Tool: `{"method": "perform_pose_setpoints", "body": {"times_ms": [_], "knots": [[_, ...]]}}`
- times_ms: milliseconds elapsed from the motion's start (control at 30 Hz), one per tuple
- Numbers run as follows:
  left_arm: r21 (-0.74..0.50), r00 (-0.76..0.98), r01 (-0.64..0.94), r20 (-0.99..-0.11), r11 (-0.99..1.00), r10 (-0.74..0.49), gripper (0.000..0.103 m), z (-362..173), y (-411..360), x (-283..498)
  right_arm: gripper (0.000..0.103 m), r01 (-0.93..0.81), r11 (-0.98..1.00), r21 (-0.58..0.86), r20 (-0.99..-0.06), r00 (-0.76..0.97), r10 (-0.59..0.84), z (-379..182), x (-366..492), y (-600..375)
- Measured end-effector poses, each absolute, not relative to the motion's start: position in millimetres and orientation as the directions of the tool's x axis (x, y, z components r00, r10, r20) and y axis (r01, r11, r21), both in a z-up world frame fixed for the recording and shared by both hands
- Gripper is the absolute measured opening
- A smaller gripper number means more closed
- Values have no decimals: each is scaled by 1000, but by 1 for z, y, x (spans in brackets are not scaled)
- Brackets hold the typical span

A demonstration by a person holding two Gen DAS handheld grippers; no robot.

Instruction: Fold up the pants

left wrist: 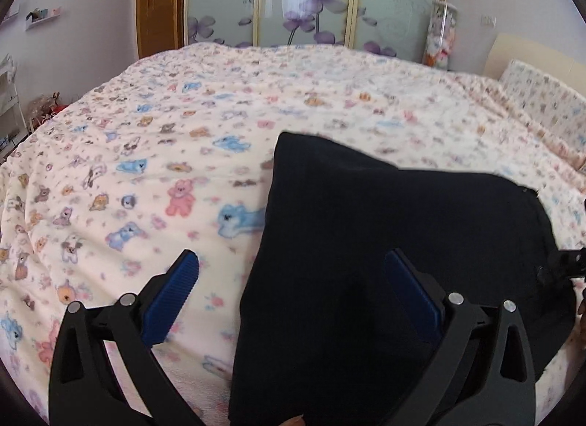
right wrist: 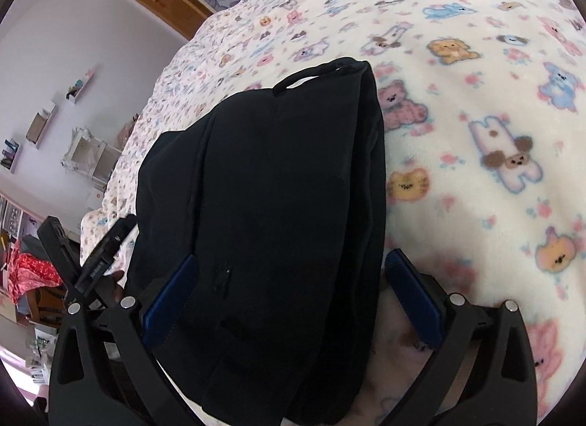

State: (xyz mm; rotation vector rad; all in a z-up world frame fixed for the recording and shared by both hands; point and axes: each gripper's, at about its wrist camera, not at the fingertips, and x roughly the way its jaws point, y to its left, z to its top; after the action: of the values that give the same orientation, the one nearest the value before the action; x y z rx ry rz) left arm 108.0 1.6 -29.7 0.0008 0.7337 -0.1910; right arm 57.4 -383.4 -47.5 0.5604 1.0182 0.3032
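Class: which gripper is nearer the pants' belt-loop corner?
Right. The right gripper straddles the pants below that belt loop; the left gripper is at the opposite side.

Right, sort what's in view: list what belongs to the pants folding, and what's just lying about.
Belongs to the job:
- black pants, folded into a bundle on the bed
- left gripper, open over the pants' edge
- right gripper, open around the bundle
- animal-print blanket, the folding surface

Just lying about:
- pillow
- clear tube of soft toys
- wall shelves
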Motion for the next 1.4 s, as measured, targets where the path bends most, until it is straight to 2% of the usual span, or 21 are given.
{"method": "perform_pose_setpoints", "body": {"times_ms": [133, 200, 233, 300, 667, 1033, 1067, 1100, 1167, 1333, 1400], "knots": [[-110, 684, 199, -696, 974, -218, 101, -35, 3, 114, 102, 17, 808, 588, -700, 512, 499, -50, 55, -388], [-216, 634, 238, -704, 947, -320, 101, -40, 8, 120, 102, 22, 790, 612, -682, 522, 513, -51, 55, -392], [-309, 590, 267, -697, 913, -408, 101, -44, 12, 124, 102, 28, 775, 632, -667, 528, 525, -52, 54, -395], [-346, 584, 260, -687, 901, -432, 101, -45, 16, 126, 102, 34, 756, 653, -651, 535, 538, -52, 55, -399], [-190, 606, 264, -730, 946, -316, 101, -46, -1, 122, 102, 27, 771, 636, -652, 553, 519, -50, 54, -395], [-182, 607, 264, -732, 947, -309, 101, -47, -2, 121, 102, 4, 794, 608, -659, 561, 502, -49, 56, -386], [-181, 607, 265, -731, 947, -310, 101, -47, -2, 121, 95, -1, 794, 608, -655, 565, 503, -49, 56, -386], [-185, 606, 268, -731, 945, -315, 101, -47, -2, 121, 83, 6, 790, 613, -651, 571, 500, -48, 56, -387], [-213, 597, 285, -723, 935, -347, 101, -47, -2, 121, 76, 12, 767, 642, -629, 580, 518, -50, 55, -392], [-408, 548, 346, -643, 845, -535, 101, -42, 7, 119, 72, 0, 646, 763, -518, 598, 611, -49, 51, -407], [-513, 525, 344, -590, 787, -614, 101, -42, 19, 122, 72, 27, 616, 788, -508, 593, 624, -54, 54, -412]]}}
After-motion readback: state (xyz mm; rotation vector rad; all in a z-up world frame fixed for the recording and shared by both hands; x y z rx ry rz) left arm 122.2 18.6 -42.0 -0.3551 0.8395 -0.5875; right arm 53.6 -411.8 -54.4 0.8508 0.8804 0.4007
